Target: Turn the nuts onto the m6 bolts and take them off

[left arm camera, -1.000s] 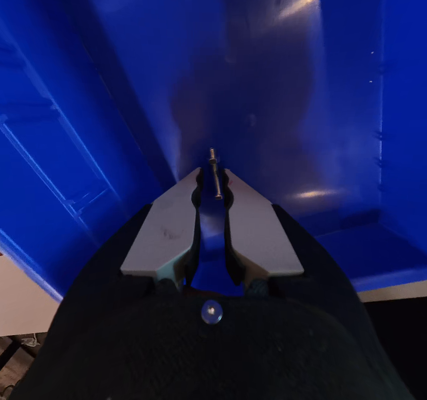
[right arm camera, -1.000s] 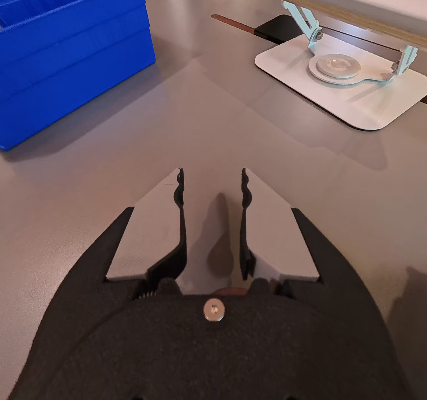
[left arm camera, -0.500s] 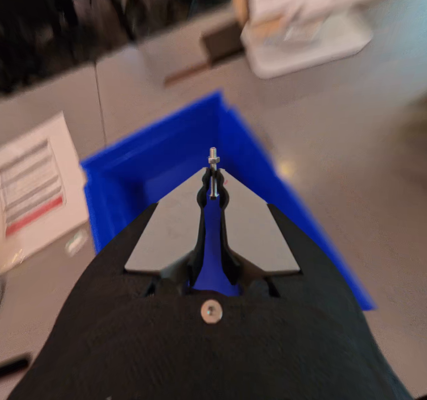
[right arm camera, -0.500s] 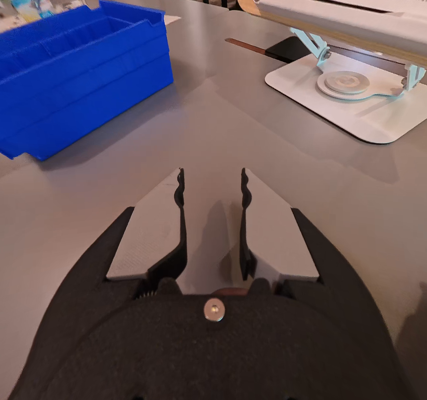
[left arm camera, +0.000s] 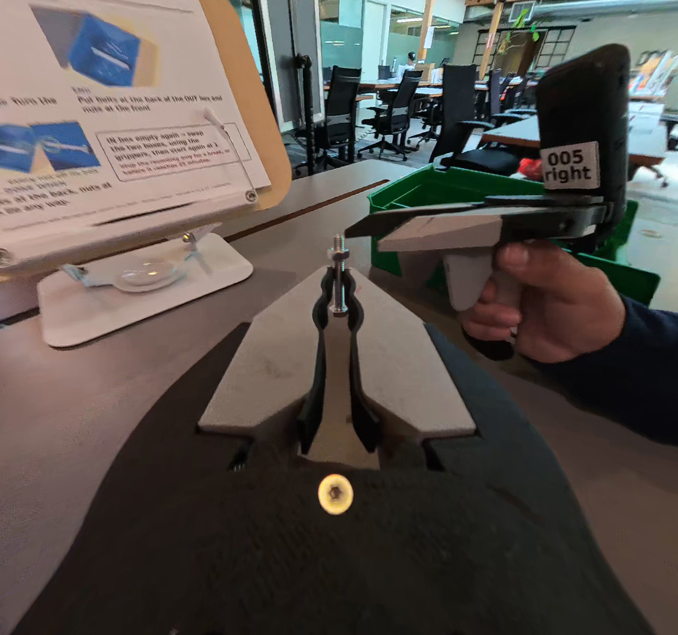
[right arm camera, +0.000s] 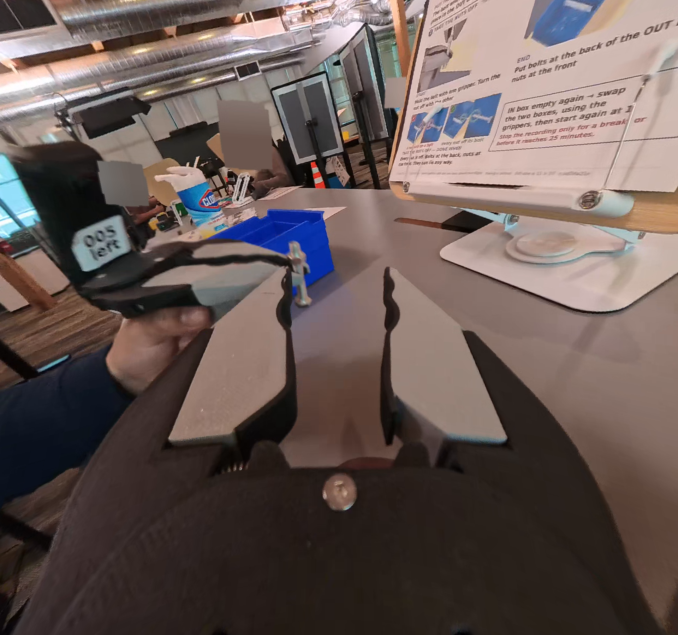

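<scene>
My left gripper (left arm camera: pixel 339 274) is shut on a small silver bolt (left arm camera: pixel 339 287) and holds it above the grey table, threaded end pointing away. A nut (left arm camera: pixel 339 252) sits on the thread just past the fingertips. My right gripper (right arm camera: pixel 335 276) is open and empty. Its tips (left arm camera: pixel 361 228) reach in from the right, level with the bolt's threaded end and just beside it. In the right wrist view the bolt (right arm camera: pixel 300 279) stands upright just in front of my right gripper's left finger (right arm camera: pixel 257 342), held by the left gripper (right arm camera: pixel 286 261).
A blue bin (right arm camera: pixel 304 239) stands on the table behind the bolt. A green bin (left arm camera: pixel 407 191) is at the right behind the right gripper. An instruction sheet on a white stand (left arm camera: pixel 146 287) is at the back. A wipes canister (right arm camera: pixel 200 199) stands far left. The tips of both grippers are at nearly the same place.
My left gripper shut on the bolt inside the blue bin, lifted it out and swung it over the table. My right gripper rose and turned toward the bolt, still open.
</scene>
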Tool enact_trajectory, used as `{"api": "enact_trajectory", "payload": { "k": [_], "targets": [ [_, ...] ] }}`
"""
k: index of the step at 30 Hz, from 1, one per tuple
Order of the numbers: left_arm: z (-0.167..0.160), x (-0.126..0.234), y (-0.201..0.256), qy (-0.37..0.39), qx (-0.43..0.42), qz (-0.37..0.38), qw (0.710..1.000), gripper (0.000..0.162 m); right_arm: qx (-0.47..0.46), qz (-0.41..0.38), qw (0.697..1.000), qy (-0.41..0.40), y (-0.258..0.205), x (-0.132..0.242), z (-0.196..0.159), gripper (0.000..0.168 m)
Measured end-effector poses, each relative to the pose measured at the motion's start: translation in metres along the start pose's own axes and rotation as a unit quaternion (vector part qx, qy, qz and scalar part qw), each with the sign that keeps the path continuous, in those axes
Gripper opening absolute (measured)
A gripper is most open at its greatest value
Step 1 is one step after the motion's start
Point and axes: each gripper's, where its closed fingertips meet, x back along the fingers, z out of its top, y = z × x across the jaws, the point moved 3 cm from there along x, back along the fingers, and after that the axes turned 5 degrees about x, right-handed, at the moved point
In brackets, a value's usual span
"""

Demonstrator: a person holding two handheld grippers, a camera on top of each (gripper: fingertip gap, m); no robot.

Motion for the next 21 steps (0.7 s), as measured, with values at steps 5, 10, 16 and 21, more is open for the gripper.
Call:
{"api": "enact_trajectory", "payload": {
  "k": [5, 10, 16, 21],
  "targets": [
    [-0.019, -0.010, -0.002, 0.001, 0.031, -0.036, 0.999, 0.002, -0.018, 0.018, 1.000, -0.012, -0.001, -0.003, -0.005, 0.049],
    [-0.029, -0.001, -0.002, 0.015, -0.006, -0.029, 0.999, 0.002, -0.033, 0.039, 0.998, -0.021, -0.011, -0.009, -0.011, 0.050],
    [-0.034, -0.003, -0.001, 0.000, -0.020, -0.027, 0.999, 0.003, -0.015, 0.040, 0.998, -0.046, -0.017, -0.017, -0.023, 0.049],
    [-0.038, -0.005, 0.003, -0.008, -0.030, -0.032, 0.999, 0.003, -0.020, 0.036, 0.998, -0.048, -0.015, -0.017, -0.025, 0.050]
  ]
}}
